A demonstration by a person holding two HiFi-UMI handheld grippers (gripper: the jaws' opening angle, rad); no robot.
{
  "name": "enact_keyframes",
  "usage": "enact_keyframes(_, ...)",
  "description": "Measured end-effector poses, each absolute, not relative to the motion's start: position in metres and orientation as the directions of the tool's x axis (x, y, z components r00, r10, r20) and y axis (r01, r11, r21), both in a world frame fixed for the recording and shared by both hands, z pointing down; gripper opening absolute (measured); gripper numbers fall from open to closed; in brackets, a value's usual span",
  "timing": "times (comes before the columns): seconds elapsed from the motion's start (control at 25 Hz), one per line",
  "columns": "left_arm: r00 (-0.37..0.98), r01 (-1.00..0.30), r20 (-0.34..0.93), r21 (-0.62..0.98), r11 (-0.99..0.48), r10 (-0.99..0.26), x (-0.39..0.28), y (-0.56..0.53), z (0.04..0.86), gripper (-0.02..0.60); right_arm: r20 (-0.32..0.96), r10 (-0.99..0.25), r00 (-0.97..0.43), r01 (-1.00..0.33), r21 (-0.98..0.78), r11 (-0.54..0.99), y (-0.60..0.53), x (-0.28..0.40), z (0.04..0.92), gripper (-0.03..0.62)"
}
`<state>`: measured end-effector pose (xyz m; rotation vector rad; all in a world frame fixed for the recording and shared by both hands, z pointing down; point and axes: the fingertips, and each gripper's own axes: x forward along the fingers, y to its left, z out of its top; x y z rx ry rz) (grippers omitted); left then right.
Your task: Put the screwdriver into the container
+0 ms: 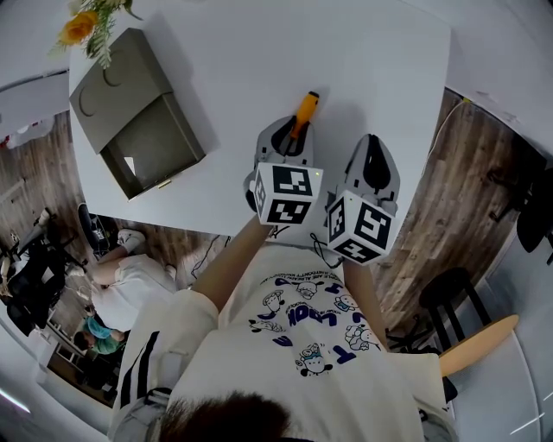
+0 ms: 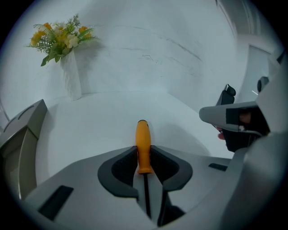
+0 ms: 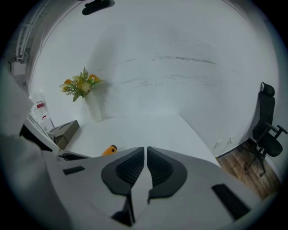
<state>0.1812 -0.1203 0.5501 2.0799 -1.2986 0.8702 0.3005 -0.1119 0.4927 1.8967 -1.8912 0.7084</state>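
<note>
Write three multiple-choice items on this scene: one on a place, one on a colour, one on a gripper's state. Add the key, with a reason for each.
1. Where on the table is the container?
A. On the person's left, near the flowers
B. Between the two grippers
C. At the right edge

2. The screwdriver handle is
A. blue
B. orange
C. green

3. The right gripper is
A. shut on the screwdriver
B. wide open
C. shut and empty

Key:
1 A: the head view shows it at the table's left end, below the flowers.
2 B: the handle is orange in all views.
3 C: its jaws meet with nothing between them; the left gripper holds the screwdriver.
</note>
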Motion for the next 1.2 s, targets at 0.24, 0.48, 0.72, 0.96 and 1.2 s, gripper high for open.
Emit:
enact_keyframes(0.24, 0.352, -0.913, 0.748, 0.142, -0.381, -0.562, 0.178, -0.120, 0.549, 0.097, 0.580, -0.814, -0.032, -0.996, -0.090, -0.025, -0.111, 0.297, 0.490, 0.040)
enact_keyframes(0.48, 0.349, -0.920, 0.733, 0.150, -0.361, -0.584, 0.166, -0.118, 0.535, 0.097, 0.560, -0.827, -0.049, -0.996, -0.089, -0.002, -0.112, 0.287, 0.481, 0.040)
enact_keyframes(0.72, 0.351, -0.929, 0.698, 0.174, -0.327, -0.625, 0.147, -0.114, 0.514, 0.097, 0.530, -0.845, -0.072, -0.996, -0.089, 0.028, -0.113, 0.268, 0.464, 0.040)
enact_keyframes(0.96, 0.336, -0.939, 0.666, 0.188, -0.286, -0.666, 0.114, -0.107, 0.492, 0.097, 0.496, -0.861, -0.115, -0.993, -0.084, 0.085, -0.113, 0.231, 0.444, 0.040)
enact_keyframes(1.2, 0.305, -0.952, 0.647, 0.187, -0.243, -0.699, 0.066, -0.097, 0.471, 0.097, 0.462, -0.873, -0.158, -0.987, -0.081, 0.136, -0.109, 0.183, 0.423, 0.040)
